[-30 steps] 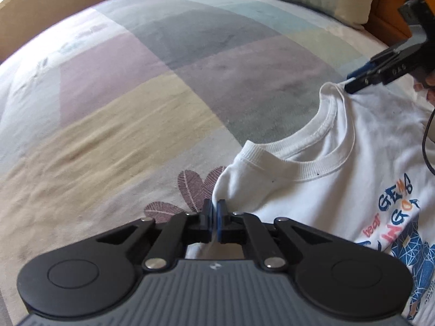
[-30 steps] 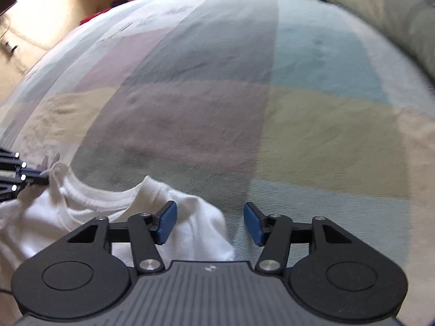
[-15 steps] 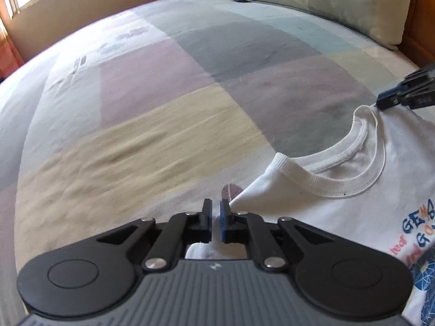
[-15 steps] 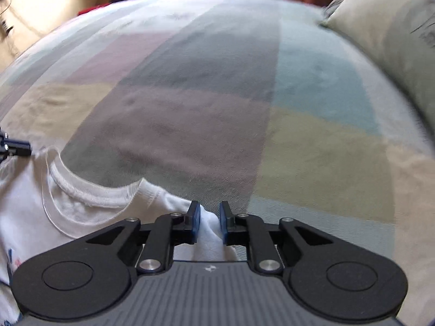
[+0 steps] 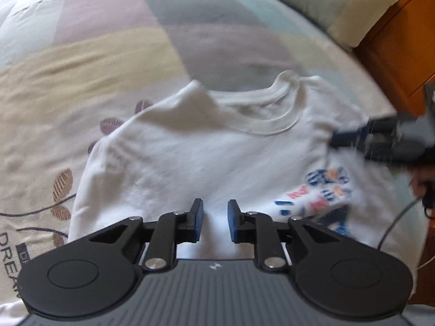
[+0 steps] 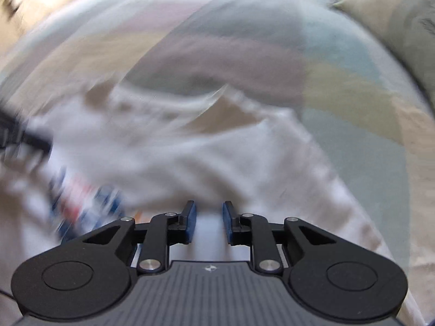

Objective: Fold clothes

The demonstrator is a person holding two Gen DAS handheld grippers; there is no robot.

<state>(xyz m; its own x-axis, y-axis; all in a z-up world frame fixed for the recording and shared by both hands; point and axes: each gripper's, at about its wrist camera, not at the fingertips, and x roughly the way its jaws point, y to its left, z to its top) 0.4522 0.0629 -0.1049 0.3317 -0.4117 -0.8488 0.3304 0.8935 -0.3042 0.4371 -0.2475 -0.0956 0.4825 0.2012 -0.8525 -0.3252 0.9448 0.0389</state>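
White t-shirt [image 5: 206, 152] flat beneath left claw [image 5: 214, 221], apparently untouched, jaws just opening

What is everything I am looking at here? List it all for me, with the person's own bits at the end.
T-shirt: one, white with a blue and red print on the chest, lying spread face up on the bed, neck away from the camera.
Bedspread: one, pastel blocks of yellow, mauve, grey and pale blue, with a brown leaf pattern near the edge; under the shirt.
Pillow: one, pale green and cream, at the head of the bed.
Bed frame: wooden, orange-brown, beside the pillow.
Cable: one, thin, dark, hanging at the right of the left wrist view.
Left gripper: black with blue pads, jaws slightly apart above the shirt.
Right gripper: same make, jaws slightly apart over the shirt.
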